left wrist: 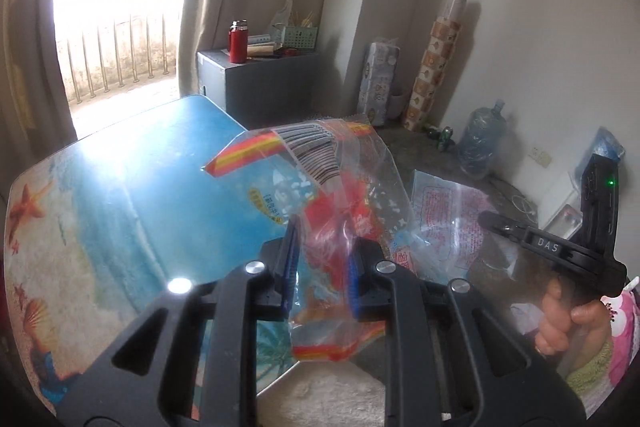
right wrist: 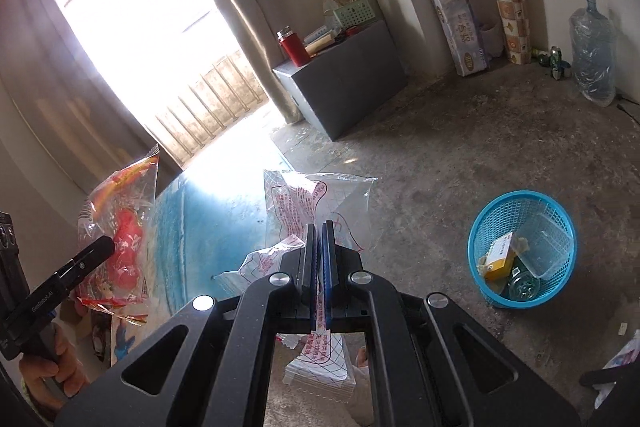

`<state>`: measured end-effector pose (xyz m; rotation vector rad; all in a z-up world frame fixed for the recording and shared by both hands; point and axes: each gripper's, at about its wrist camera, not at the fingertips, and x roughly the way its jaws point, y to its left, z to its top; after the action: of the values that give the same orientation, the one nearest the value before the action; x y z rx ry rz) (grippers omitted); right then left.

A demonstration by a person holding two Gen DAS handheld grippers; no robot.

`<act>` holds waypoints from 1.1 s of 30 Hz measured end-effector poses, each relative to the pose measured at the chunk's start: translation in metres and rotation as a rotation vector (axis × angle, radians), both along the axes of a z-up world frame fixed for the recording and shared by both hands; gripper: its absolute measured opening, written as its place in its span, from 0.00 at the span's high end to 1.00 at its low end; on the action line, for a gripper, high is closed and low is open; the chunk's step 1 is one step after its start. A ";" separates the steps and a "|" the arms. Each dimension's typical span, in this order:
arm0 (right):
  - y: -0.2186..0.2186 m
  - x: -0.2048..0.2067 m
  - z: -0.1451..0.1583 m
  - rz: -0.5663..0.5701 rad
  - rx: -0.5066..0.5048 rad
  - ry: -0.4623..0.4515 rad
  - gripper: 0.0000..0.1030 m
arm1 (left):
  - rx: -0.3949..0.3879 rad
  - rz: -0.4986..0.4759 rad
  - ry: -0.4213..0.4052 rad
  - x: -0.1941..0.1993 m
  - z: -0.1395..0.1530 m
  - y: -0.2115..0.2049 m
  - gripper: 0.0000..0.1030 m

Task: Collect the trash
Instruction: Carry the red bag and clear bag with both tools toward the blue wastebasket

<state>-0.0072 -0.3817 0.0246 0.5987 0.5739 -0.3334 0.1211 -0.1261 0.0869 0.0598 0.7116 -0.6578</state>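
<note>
Two wrist views, both bright with window glare.

Left wrist view: our left gripper [left wrist: 324, 259] has its jaws drawn narrow on a crumpled clear wrapper with red and yellow print [left wrist: 320, 187]. The wrapper is held up in the air above the near right corner of the table [left wrist: 132, 187], whose top bears a blue beach picture. To the right we see the right gripper [left wrist: 492, 223] from the side, with a hand [left wrist: 560, 315] round its grip, and a clear wrapper with pink lettering [left wrist: 444, 211] lying across its tip. From here we cannot tell how its jaws stand.

Right wrist view: this settles it. The jaws are pressed together on the pink-lettered wrapper, which sticks up above the fingers [right wrist: 308, 247] and hangs down below them. At the left edge the left gripper appears from the side with its red wrapper, over the table's corner.

Only the right wrist view shows the blue basket [right wrist: 560, 219], standing on the concrete floor [right wrist: 420, 147] well to the right of the table. Inside it lie a yellow box [right wrist: 500, 255], a clear plastic tub [right wrist: 548, 247] and something round and glassy, possibly a jar; it is too small to be sure.

Both views show the grey cabinet [left wrist: 260, 83] by the curtain, with a red flask [left wrist: 237, 43] on top.
</note>
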 end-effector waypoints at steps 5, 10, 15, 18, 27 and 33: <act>-0.070 -0.071 -0.018 -0.227 0.004 0.025 0.97 | 0.012 -0.162 0.055 -0.004 -0.017 -0.091 0.82; -0.123 -0.121 -0.051 -0.403 0.016 0.104 0.97 | 0.063 -0.284 0.103 -0.012 -0.053 -0.176 0.82; -0.159 -0.137 -0.088 -0.467 0.079 0.159 0.97 | 0.099 -0.337 0.211 0.001 -0.106 -0.239 0.82; -0.176 -0.132 -0.104 -0.470 0.104 0.187 0.97 | 0.128 -0.333 0.275 0.016 -0.139 -0.266 0.82; -0.215 -0.160 -0.177 -0.563 0.186 0.383 0.95 | 0.136 -0.310 0.375 0.034 -0.202 -0.279 0.82; -0.230 -0.174 -0.306 -0.530 0.425 0.598 0.51 | 0.126 -0.319 0.392 0.030 -0.232 -0.276 0.82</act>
<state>-0.1810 -0.6121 -0.2812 1.0763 1.0740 -0.9215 0.1515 -0.4021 -0.1446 0.1655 1.1359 -0.9431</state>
